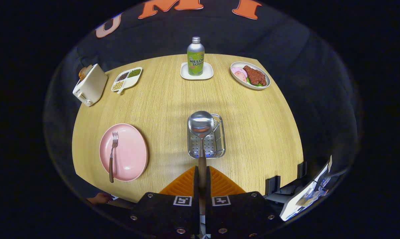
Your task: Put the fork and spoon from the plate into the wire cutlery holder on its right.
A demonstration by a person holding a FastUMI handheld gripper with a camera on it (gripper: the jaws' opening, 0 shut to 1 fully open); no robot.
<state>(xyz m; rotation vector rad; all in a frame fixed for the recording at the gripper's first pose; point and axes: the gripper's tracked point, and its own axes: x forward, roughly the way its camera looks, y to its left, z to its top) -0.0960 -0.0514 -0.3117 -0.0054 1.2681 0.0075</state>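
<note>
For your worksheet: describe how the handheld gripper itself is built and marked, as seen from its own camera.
The gripper has two flat, ribbed, wedge-shaped fingers that taper forward to a point. Behind them sit two dark blocks, each carrying a square black-and-white tag on its inner corner. Round metal screw heads dot the blocks. No cables can be made out on it.

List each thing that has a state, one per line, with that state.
gripper: shut on spoon handle
spoon: held, bowl over the holder
wire cutlery holder: upright, no cutlery in it
fork: lying on plate
pink plate: holds fork
soda bottle: upright, capped
</note>
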